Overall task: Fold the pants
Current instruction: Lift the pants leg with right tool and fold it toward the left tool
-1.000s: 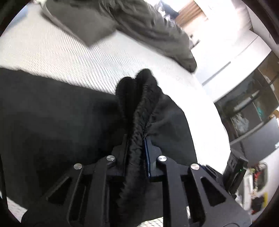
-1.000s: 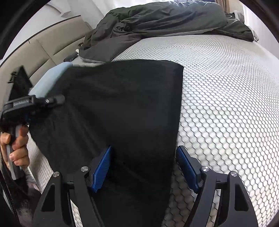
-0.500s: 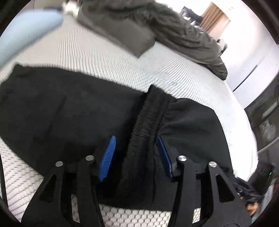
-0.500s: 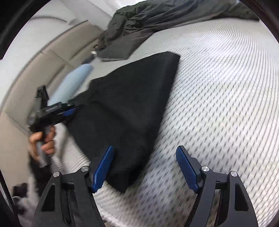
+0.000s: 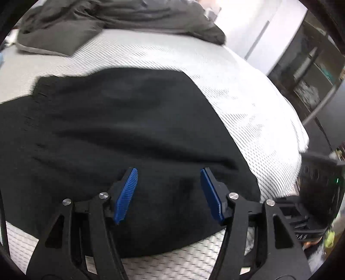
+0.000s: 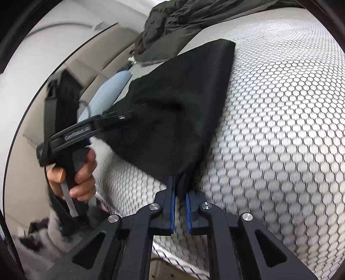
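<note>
The black pants (image 5: 120, 133) lie folded flat on the white honeycomb mattress (image 5: 248, 101). My left gripper (image 5: 169, 193) is open and empty, its blue pads just above the near part of the pants. In the right wrist view my right gripper (image 6: 180, 198) is shut on the near corner of the pants (image 6: 183, 107), pinching a bunched bit of cloth at the mattress edge. The left gripper (image 6: 112, 125) also shows there, held in a hand at the pants' left edge.
A dark grey duvet (image 5: 120, 17) lies heaped at the far end of the mattress, also in the right wrist view (image 6: 183, 23). A light blue pillow (image 6: 107, 92) lies by the beige headboard (image 6: 71, 71). Dark shelving (image 5: 312, 75) stands right of the bed.
My left gripper let go of the bunched waistband and opened wide; the pants now lie flat. My right gripper went from open to shut on the pants' near corner.
</note>
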`<state>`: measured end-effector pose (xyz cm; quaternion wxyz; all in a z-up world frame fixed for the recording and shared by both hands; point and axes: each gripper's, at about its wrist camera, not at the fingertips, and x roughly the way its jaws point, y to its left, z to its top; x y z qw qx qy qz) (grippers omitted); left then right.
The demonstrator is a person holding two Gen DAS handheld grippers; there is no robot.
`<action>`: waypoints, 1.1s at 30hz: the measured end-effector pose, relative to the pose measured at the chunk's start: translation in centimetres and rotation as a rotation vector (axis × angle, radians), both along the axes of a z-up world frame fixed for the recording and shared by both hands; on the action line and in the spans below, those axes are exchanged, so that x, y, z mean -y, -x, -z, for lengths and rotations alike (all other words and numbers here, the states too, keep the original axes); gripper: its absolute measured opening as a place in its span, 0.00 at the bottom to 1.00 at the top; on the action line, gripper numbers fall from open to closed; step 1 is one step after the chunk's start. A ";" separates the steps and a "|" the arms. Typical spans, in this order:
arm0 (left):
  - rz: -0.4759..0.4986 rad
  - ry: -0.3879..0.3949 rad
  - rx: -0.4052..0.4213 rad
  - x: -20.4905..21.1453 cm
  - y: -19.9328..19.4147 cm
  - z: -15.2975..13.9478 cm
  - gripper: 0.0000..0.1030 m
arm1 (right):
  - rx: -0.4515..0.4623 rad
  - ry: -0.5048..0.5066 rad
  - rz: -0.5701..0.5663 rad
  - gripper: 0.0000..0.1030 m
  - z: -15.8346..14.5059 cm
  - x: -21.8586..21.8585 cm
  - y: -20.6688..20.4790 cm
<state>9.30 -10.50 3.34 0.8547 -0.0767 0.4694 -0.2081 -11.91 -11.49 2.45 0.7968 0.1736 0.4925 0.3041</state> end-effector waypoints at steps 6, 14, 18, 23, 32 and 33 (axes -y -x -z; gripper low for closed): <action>0.091 -0.028 0.036 2.9 3.4 0.4 0.56 | 0.002 -0.172 0.119 0.37 -1.2 2.5 -1.3; 0.053 0.024 0.016 3.2 3.4 0.6 0.56 | 0.006 -0.109 0.059 0.02 -0.9 -0.5 -2.7; 0.062 0.018 0.018 3.4 3.3 0.5 0.56 | -0.060 -0.014 0.011 0.05 1.1 -1.3 -3.7; 0.137 -0.012 0.026 6.0 3.4 0.6 0.60 | 0.021 -0.083 0.065 0.34 -1.6 0.5 -4.0; 0.283 -0.203 0.071 8.7 6.1 2.1 0.71 | -0.107 -0.085 0.164 0.36 0.9 -1.5 -13.5; 0.284 -0.207 0.072 8.9 6.2 2.1 0.72 | -0.109 -0.074 0.148 0.28 1.4 -2.2 -14.8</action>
